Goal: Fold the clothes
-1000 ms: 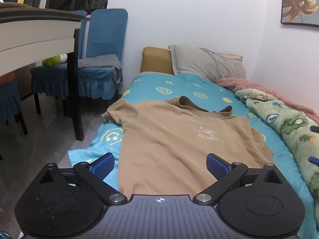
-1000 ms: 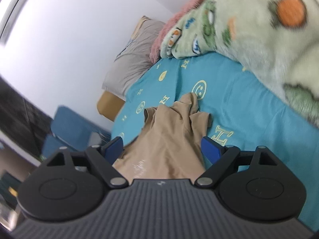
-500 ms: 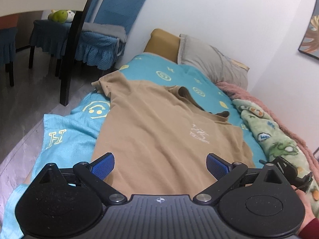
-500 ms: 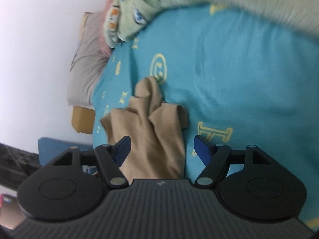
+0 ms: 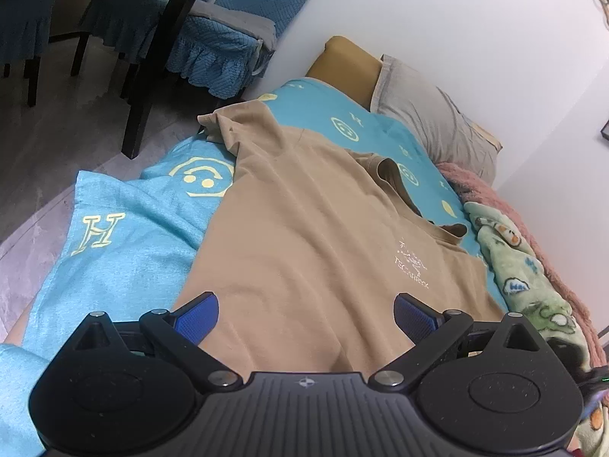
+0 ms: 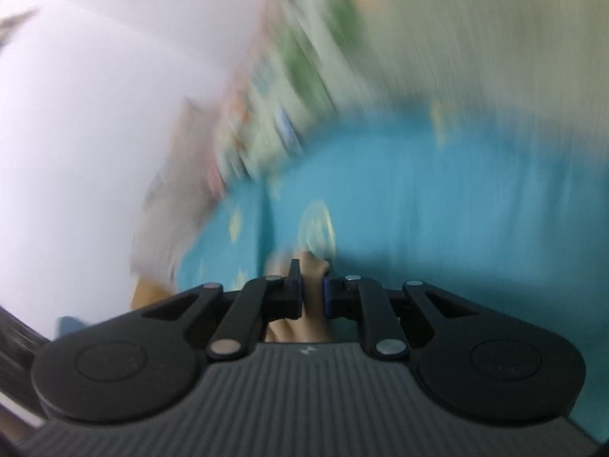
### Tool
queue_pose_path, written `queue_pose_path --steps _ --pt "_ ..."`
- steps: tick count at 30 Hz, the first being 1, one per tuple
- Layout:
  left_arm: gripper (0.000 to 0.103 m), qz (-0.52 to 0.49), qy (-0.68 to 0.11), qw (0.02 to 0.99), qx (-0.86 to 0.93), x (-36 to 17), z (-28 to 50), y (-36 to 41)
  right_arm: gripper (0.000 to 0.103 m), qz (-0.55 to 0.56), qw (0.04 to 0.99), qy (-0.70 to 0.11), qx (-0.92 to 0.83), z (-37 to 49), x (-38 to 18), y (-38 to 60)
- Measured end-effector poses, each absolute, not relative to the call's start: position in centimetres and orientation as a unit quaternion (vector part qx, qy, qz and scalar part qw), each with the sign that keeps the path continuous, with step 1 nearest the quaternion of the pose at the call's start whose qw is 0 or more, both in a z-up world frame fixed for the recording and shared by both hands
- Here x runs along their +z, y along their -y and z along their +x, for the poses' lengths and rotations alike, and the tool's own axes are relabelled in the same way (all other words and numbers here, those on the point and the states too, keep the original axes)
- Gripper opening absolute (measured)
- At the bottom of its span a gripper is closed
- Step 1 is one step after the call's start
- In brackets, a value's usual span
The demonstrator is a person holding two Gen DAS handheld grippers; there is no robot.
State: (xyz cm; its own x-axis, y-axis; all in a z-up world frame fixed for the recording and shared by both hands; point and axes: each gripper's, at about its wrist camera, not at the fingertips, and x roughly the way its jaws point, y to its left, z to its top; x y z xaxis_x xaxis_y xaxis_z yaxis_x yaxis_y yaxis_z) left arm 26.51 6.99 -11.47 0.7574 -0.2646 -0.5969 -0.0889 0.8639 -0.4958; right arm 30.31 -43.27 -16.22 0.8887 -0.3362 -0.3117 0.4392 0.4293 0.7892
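A tan T-shirt (image 5: 304, 228) lies spread front up on the turquoise bedsheet (image 5: 125, 224), with a small white logo on its chest. My left gripper (image 5: 306, 314) hangs open just over the shirt's lower hem, its blue pads either side of the cloth and apart from it. In the blurred right wrist view my right gripper (image 6: 313, 285) is shut on a bunched fold of the tan T-shirt (image 6: 310, 266), at its sleeve on the right side. The cloth pokes out beyond the pads.
A grey pillow (image 5: 430, 114) and a mustard cushion (image 5: 342, 64) lie at the bed's head. A green patterned blanket (image 5: 533, 278) runs along the wall side. Blue-covered chairs (image 5: 213, 49) and a dark table leg (image 5: 152, 76) stand on the floor to the left.
My right gripper sank onto the shirt's sleeve and shut on it. My left gripper dropped and rolled, closing in on the shirt's lower hem while staying open.
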Motion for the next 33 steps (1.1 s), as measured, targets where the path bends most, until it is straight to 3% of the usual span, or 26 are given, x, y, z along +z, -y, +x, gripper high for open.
queue_pose_path --steps 4,9,11,12,13,14,21,33 --pt "0.100 -0.232 -0.336 0.911 -0.052 -10.8 26.1 -6.5 0.012 0.472 0.841 -0.006 -0.263 28.1 -13.7 44.1" --pt "0.100 -0.221 -0.334 0.915 -0.056 -10.5 25.7 -6.1 0.016 0.526 0.813 -0.049 -0.245 27.2 -15.9 45.4" --pt "0.100 -0.216 -0.333 0.916 -0.056 -10.4 25.6 -6.0 0.039 0.561 0.792 -0.078 -0.227 27.2 -17.4 45.6" --pt "0.100 -0.215 -0.333 0.916 -0.057 -10.4 25.6 -6.0 0.066 0.572 0.784 -0.090 -0.222 27.2 -17.9 45.4" --pt "0.100 -0.214 -0.334 0.916 -0.058 -10.5 25.6 -6.0 0.084 0.576 0.781 -0.095 -0.221 27.1 -17.9 45.0" --pt "0.100 -0.214 -0.335 0.916 -0.059 -10.5 25.6 -6.0 0.088 0.576 0.781 -0.097 -0.222 26.9 -17.7 44.4" --pt "0.100 -0.225 -0.349 0.907 -0.068 -11.1 25.9 -6.2 0.088 0.615 0.742 -0.162 -0.212 26.5 -18.7 42.3" --pt "0.100 -0.226 -0.360 0.902 -0.074 -11.9 26.6 -6.1 0.086 0.637 0.755 -0.104 -0.120 31.1 -21.7 44.8"
